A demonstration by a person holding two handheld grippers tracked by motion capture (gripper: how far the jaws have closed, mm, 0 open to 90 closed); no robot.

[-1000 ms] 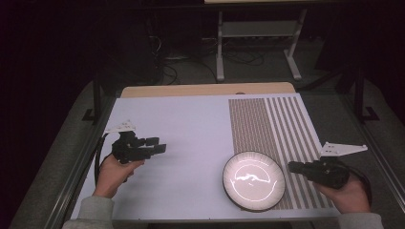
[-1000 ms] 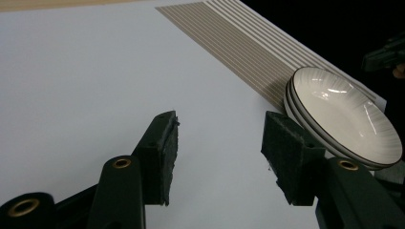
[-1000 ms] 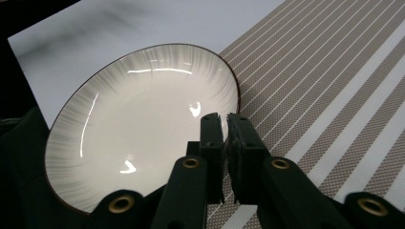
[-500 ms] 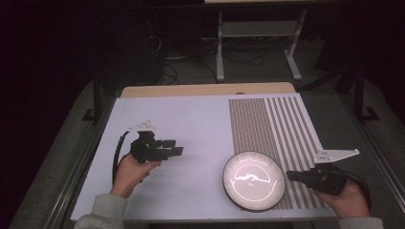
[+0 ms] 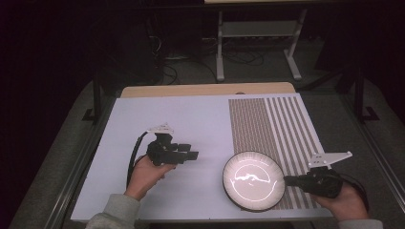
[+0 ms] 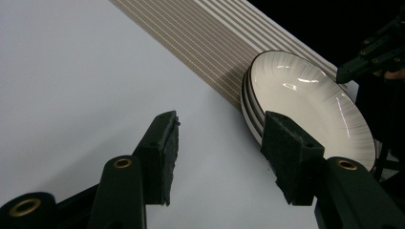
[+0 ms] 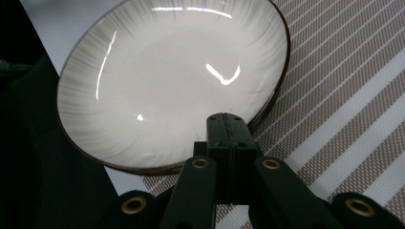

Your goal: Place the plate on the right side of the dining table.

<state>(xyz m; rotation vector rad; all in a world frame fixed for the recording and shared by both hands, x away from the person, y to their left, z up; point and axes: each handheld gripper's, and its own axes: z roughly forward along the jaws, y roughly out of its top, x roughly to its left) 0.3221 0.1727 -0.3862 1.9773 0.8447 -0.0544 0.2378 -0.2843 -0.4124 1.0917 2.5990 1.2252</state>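
High view showed the plates [image 5: 253, 180] stacked near the table's [image 5: 167, 114] front edge. The left claw [image 6: 217, 152] was open beside them. The right claw [image 7: 231, 131] was shut at their rim. They looked breakable and slippery; grab the rim.

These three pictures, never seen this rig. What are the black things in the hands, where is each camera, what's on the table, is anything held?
No robot here: a person holds a hand-operated claw in each hand. The high view looks down on the table from above the person's side. It shows the left claw and the right claw. The other two pictures come from cameras riding on the claws, looking along their black jaws.

On the table lies a mat, plain on one side and brown-striped on the other, with a stack of white plates, dark-rimmed. The left claw is open over plain mat, holding nothing. The right claw has its jaws together at the plates' near rim; whether it pinches the rim, I cannot tell.
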